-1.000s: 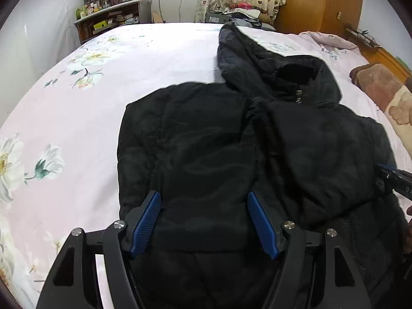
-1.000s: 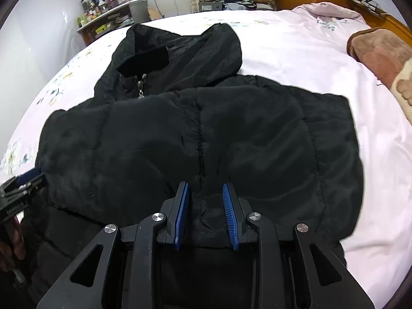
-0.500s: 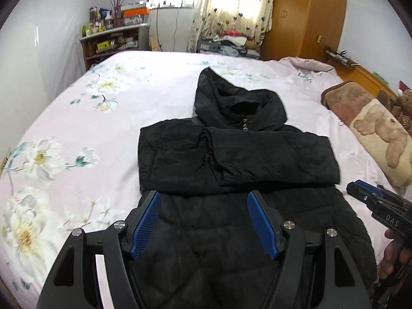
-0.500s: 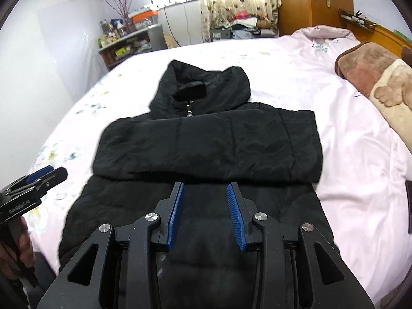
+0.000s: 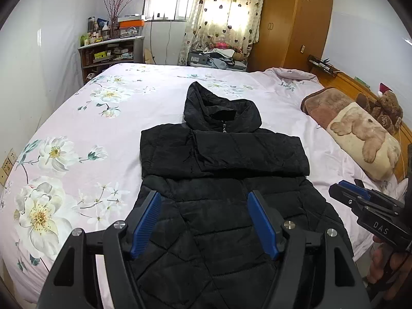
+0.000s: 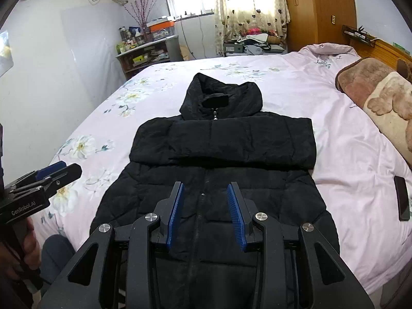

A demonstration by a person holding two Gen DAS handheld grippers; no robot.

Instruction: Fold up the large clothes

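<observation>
Both tools hang empty above the hem end of the black padded jacket (image 5: 221,185). The left gripper (image 5: 204,221) has its jaws spread wide, nothing between the blue pads; the right gripper (image 6: 204,213) has its jaws parted too, more narrowly, and sits almost directly over the jacket's zip line.

The jacket lies front up on the floral bedsheet (image 5: 77,139), long axis running straight away from the jaws: hem nearest, hood (image 6: 221,97) farthest. Both sleeves (image 6: 224,141) are already folded across the chest in a flat band just below the hood, so the side folds look done.

What remains is probably a lengthwise fold, hem towards hood or hood down onto the sleeves. The hem lies just under and before both jaws, each tool about equally near its own lower corner (left a touch outboard, right nearer the zip). A dark phone (image 6: 402,198) rests on the sheet well to the right of the jacket, clear of the fold path.
</observation>
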